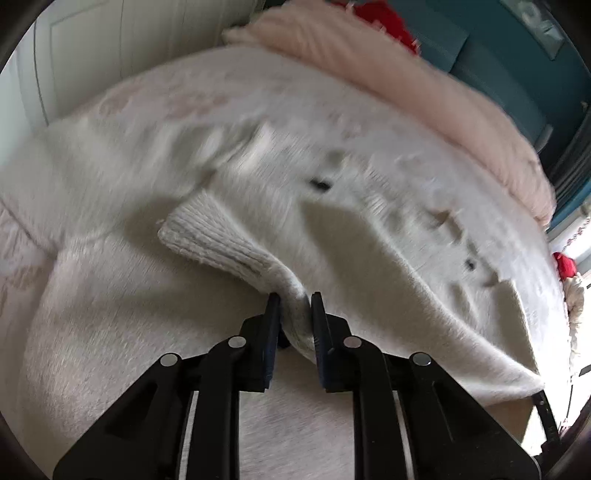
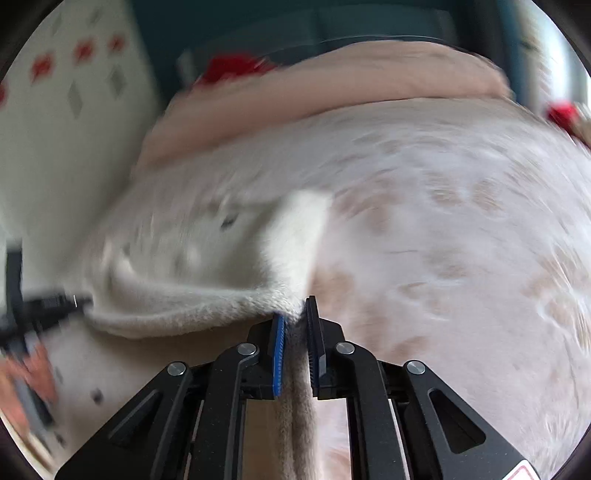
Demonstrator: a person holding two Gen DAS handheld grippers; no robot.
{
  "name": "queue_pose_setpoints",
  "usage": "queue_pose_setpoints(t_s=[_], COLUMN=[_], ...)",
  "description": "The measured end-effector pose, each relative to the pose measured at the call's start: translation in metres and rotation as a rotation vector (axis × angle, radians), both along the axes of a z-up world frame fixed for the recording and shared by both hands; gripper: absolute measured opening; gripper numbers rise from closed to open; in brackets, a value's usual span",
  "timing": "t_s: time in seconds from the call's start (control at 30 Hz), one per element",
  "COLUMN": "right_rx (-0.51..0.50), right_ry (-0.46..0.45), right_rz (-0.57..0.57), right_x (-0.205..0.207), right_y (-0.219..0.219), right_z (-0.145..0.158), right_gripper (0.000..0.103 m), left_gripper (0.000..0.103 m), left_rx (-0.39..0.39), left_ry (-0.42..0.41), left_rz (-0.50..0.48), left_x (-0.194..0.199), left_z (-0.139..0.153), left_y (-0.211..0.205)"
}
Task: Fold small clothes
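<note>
A small fuzzy white sweater with dark buttons lies on the bed, partly lifted. Its ribbed cuff sticks out to the left. My left gripper is shut on a pinched fold of the sweater's edge just right of that cuff. In the right wrist view the same white sweater hangs in a raised fold, and my right gripper is shut on its fuzzy hem, with cloth running down between the fingers. The left gripper shows blurred at the far left, at the other end of that hem.
The bed cover is pale with faint pink patterns. A pink blanket is heaped along the far side, with something red behind it. A white wall and teal furniture border the bed.
</note>
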State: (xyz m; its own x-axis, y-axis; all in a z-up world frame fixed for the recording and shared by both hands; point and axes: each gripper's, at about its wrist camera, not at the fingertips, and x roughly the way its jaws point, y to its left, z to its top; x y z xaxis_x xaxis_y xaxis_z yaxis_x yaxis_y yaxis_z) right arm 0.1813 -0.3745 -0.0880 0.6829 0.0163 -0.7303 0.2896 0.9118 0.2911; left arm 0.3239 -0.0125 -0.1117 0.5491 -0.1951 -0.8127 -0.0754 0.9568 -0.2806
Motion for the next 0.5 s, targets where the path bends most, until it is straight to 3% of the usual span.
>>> queue_pose_setpoints(t_s=[0.07,0.13,0.17,0.2,0.3,0.37,0.4,0.47,0.5], right_rx=[0.043,0.05,0.055,0.059,0.091,0.104,0.121,0.136,0.136], right_ry=[0.064,0.177,0.159,0.147,0.091,0.055,0.031,0.01,0.019], right_rz=[-0.063,-0.027,-0.018,-0.01,-0.002,-0.014,-0.016,-0.021,-0.011], right_x=[-0.009,-0.005,-0.009,-0.012,-0.029,-0.036,-0.033,-0.016,-0.001], right_y=[-0.015,-0.013,-0.012,-0.011,-0.013,-0.018,-0.022,-0.026,-0.027], right_z=[-0.021,-0.049,-0.047,-0.042,-0.019,-0.006,0.001,0.012,0.012], right_gripper=[0.009,0.011,0.017,0.018,0.031,0.032,0.034,0.048,0.063], left_gripper=[0.017,0.019,0.019,0.02,0.027,0.029,0.032,0.047,0.063], left_rx=[0.043,0.093,0.111,0.115,0.056,0.042,0.036,0.046,0.043], left_ry=[0.02,0.057,0.039,0.031,0.031,0.027,0.024,0.027,0.04], left_rz=[-0.021,-0.029,-0.029,-0.033,-0.027,-0.011,-0.01,0.019,0.039], left_x=[0.004,0.009,0.006,0.003,-0.007,-0.01,-0.008,-0.001,0.004], left_z=[-0.01,-0.026,-0.027,-0.024,-0.012,-0.005,-0.003,0.001,0.0], left_y=[-0.013,-0.021,-0.022,-0.021,-0.006,0.005,0.008,0.013,0.016])
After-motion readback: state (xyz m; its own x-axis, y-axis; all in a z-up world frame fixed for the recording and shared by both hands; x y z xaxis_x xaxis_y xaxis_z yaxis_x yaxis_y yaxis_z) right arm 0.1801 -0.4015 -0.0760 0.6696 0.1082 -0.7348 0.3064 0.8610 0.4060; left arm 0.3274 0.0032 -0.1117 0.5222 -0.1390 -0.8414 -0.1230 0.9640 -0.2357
